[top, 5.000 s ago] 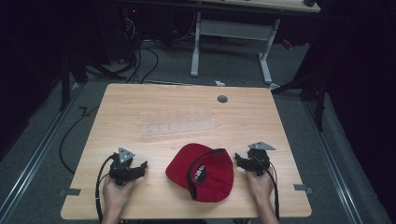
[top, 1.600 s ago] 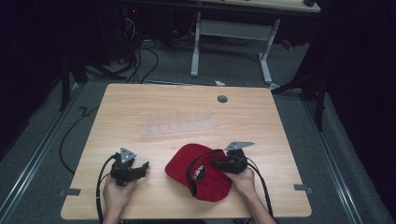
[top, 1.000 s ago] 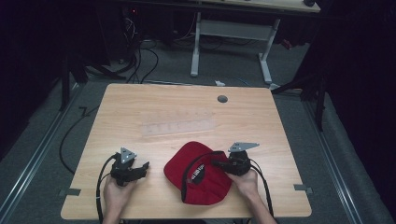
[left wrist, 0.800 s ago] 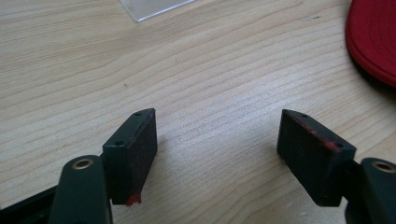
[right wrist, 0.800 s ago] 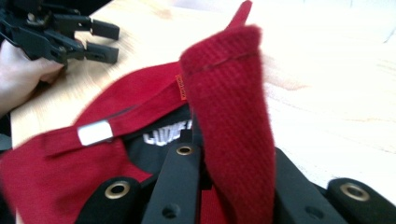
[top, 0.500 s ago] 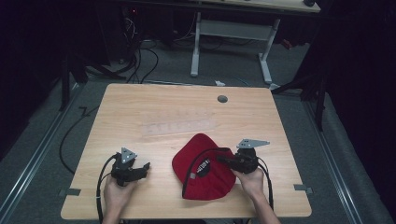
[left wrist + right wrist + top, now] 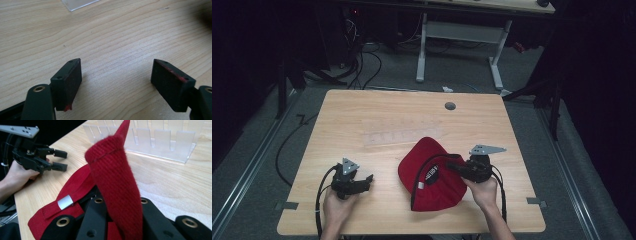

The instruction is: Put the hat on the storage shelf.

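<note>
cap (image 7: 117,185) fabric hiding right gripper (image 7: 117,220) pads, clear rack (image 7: 77,3) cut off

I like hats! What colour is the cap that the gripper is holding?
The cap is red, clearest in the right gripper view, pinched by the right gripper.

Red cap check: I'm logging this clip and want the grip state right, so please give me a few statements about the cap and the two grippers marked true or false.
1. The right gripper is shut on a fold of the red cap. True.
2. The left gripper holds the cap's strap. False: its jaws stand apart over bare table, nothing between them; they have just been opening.
3. A clear plastic rack stands on the table beyond the cap. True.
4. The cap lies flat, untouched. False: the right gripper pinches its fabric, and a fold stands up between the jaws.
5. The cap's strap carries a metal clip. True.
</note>
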`<state>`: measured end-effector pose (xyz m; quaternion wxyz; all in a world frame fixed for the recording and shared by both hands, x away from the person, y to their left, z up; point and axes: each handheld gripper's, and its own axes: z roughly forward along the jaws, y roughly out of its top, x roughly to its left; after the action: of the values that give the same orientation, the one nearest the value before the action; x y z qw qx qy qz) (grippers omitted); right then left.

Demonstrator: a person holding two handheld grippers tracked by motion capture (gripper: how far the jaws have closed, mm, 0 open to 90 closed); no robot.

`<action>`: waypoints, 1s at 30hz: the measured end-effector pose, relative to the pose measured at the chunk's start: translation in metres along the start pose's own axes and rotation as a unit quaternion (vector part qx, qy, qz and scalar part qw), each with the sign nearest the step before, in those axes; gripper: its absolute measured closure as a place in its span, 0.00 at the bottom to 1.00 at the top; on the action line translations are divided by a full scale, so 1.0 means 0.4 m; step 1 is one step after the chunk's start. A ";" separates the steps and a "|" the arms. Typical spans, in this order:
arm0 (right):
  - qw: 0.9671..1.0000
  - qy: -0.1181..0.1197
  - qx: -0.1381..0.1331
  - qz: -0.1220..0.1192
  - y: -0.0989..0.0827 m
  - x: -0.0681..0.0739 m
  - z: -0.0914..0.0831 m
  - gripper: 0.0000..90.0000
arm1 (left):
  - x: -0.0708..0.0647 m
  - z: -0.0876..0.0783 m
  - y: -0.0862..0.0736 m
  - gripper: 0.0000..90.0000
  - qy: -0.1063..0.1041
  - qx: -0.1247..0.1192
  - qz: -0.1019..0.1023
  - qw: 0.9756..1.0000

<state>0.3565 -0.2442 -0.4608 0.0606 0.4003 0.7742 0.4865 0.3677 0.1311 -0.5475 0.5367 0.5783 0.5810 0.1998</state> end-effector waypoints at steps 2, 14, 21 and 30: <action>1.000 0.000 -0.003 0.000 0.003 0.001 -0.002 0.96 | 0.000 0.000 0.000 0.27 -0.003 0.002 0.001 1.000; 1.000 0.004 -0.018 0.007 0.041 0.020 -0.008 0.96 | -0.065 -0.003 -0.013 0.29 -0.050 0.025 0.019 0.998; 1.000 0.006 -0.024 0.008 0.054 0.030 0.001 0.96 | -0.141 -0.005 -0.023 0.28 -0.093 0.034 0.035 0.994; 0.999 0.008 -0.034 0.013 0.072 0.040 0.006 0.96 | -0.211 0.008 -0.033 0.27 -0.134 0.037 0.021 0.990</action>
<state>0.3629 -0.2257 -0.4342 0.0618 0.4039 0.7526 0.5164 0.3438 0.0516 -0.5268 0.5835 0.6318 0.4983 0.1101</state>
